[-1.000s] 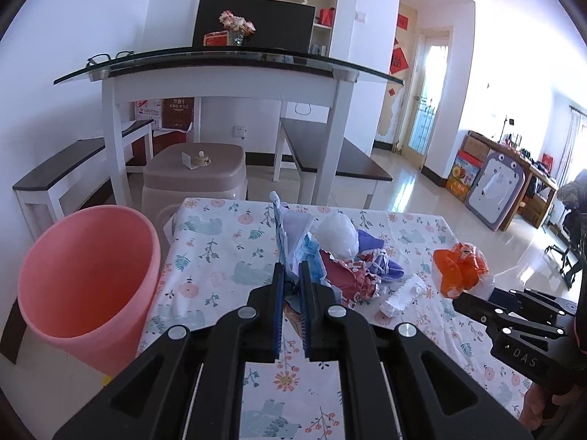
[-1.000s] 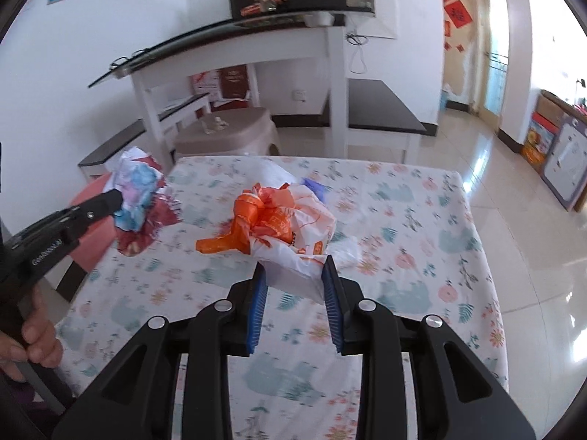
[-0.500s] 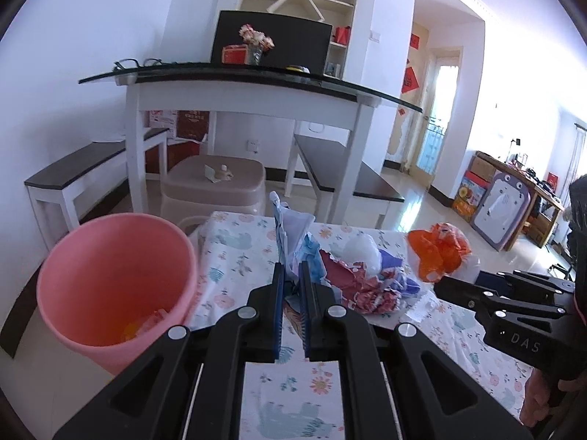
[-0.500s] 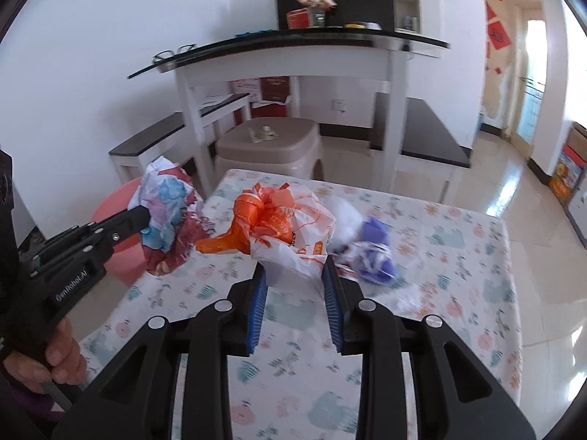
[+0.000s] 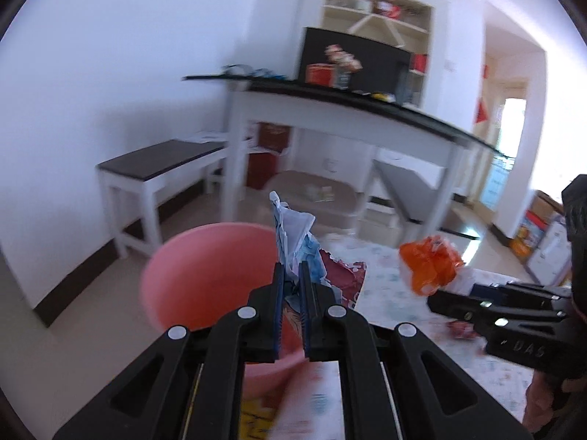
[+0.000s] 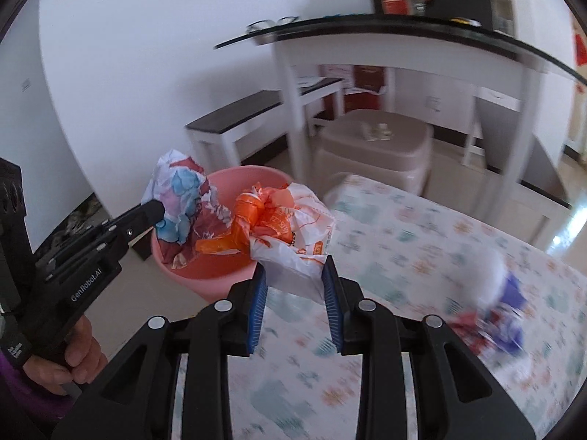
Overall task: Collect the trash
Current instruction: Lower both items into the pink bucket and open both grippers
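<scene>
My left gripper (image 5: pixel 290 272) is shut on a crumpled blue, white and red wrapper (image 5: pixel 298 245) and holds it over the near rim of the pink bin (image 5: pixel 205 275). From the right wrist view the same wrapper (image 6: pixel 179 198) hangs above the bin (image 6: pixel 220 271). My right gripper (image 6: pixel 293 275) is shut on an orange and white plastic bag (image 6: pixel 290 227), held at the bin's right edge; the bag (image 5: pixel 429 266) also shows in the left wrist view.
The floral-cloth table (image 6: pixel 422 256) lies right of the bin, with purple, white and red trash (image 6: pixel 491 311) on it. Behind stand a beige stool (image 6: pixel 378 146), a white desk (image 6: pixel 403 47) and a dark bench (image 5: pixel 157 161).
Both grippers swung left with their loads. The wrapper went from above the table to above the bin. The orange bag came to the bin's edge.
</scene>
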Motion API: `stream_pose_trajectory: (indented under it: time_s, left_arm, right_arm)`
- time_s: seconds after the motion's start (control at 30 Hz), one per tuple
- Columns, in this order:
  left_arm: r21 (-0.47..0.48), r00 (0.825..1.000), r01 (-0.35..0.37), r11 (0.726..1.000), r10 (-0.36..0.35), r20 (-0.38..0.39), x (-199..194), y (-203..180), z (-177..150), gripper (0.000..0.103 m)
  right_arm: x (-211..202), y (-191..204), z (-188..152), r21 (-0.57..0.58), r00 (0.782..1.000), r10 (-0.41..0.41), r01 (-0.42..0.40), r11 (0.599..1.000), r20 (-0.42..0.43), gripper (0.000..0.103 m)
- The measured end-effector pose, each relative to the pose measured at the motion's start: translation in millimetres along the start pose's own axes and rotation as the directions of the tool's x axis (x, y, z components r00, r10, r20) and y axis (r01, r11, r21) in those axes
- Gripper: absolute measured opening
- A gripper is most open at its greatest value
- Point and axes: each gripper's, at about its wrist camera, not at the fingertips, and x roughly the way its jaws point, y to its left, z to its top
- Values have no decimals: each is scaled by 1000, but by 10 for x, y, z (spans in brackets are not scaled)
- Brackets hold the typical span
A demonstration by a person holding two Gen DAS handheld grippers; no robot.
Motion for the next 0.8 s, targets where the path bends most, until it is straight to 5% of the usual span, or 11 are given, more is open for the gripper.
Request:
stream_pose_trajectory:
  time_s: [0.27,0.67,0.8]
  left_arm:
    - [-67,992,-92,993,86,-93,279,431,-76,7]
    - [-37,978,-127,991,119,-174,742,424,-145,8]
    - [-37,973,-133,990,124,-194,799,436,-151,16]
  right_arm:
    - [634,324,200,-31,992,101,-103,994,-75,30]
    - [1320,395,272,14,971,121,-121,993,-208,30]
    - [1355,346,251,40,965,141,-136,990,-223,38]
